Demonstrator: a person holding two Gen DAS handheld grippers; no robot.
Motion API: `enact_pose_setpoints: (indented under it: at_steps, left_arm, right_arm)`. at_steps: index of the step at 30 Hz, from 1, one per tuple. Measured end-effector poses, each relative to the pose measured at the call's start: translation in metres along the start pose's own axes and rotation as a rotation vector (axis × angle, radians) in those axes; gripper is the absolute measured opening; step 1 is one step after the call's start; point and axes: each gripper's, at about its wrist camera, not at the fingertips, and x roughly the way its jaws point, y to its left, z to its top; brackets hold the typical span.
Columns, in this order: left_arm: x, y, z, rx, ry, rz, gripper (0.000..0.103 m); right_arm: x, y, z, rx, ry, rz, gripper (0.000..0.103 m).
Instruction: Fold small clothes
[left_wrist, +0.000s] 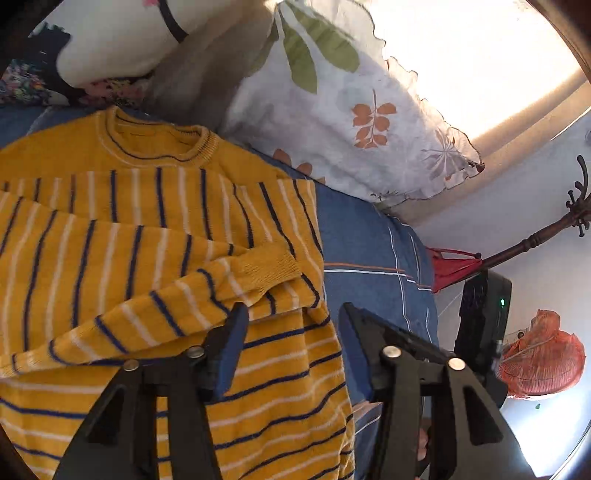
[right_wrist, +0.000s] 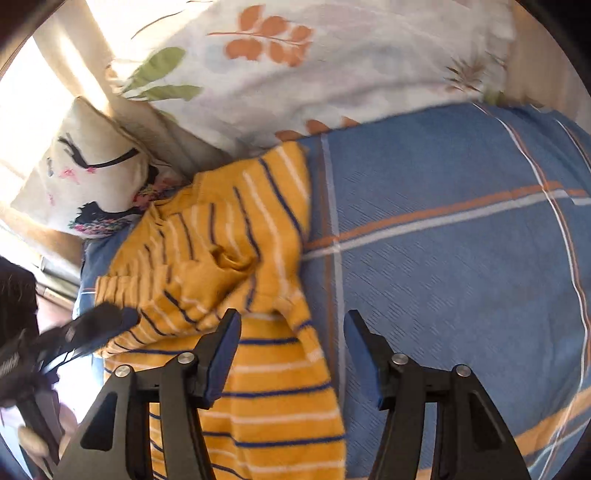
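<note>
A small yellow sweater with navy and white stripes lies on a blue plaid bedspread, collar at the far end, both sleeves folded across the body. My left gripper is open over the sweater's right edge near a sleeve cuff, holding nothing. In the right wrist view the same sweater lies left of centre. My right gripper is open and empty above the sweater's right edge, its right finger over bare bedspread. The left gripper shows blurred at the left there.
A leaf-print pillow and a white cushion lie at the head of the bed. Beyond the bed's right edge stand a dark coat rack, a black device and a red-covered fan.
</note>
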Motion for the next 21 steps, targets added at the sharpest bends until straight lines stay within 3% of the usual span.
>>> enact_pose_setpoints:
  at_steps: [4, 9, 10, 11, 12, 16, 21]
  left_arm:
    - [-0.047, 0.023, -0.018, -0.049, -0.088, 0.119, 0.058]
    - [-0.098, 0.087, -0.042, -0.237, -0.177, 0.239, 0.06]
    - [-0.106, 0.1, -0.046, -0.283, -0.19, 0.25, 0.06]
    - [-0.114, 0.111, -0.049, -0.321, -0.206, 0.258, 0.06]
    - [-0.124, 0.122, -0.053, -0.348, -0.221, 0.271, 0.06]
    - [-0.144, 0.147, -0.05, -0.392, -0.261, 0.312, 0.06]
    - [-0.129, 0.16, -0.025, -0.355, -0.234, 0.302, 0.061]
  right_arm:
    - [0.026, 0.036, 0.02, -0.135, -0.002, -0.012, 0.064]
    - [0.071, 0.062, 0.031, -0.193, 0.079, -0.038, 0.066]
    - [0.074, 0.064, 0.031, -0.191, 0.092, -0.004, 0.061]
    - [0.074, 0.067, 0.031, -0.193, 0.098, 0.034, 0.031]
    - [0.074, 0.07, 0.032, -0.197, 0.113, 0.058, 0.016]
    - [0.054, 0.06, 0.033, -0.17, 0.07, 0.043, 0.015]
    - [0.054, 0.043, 0.029, -0.156, 0.056, -0.111, 0.016]
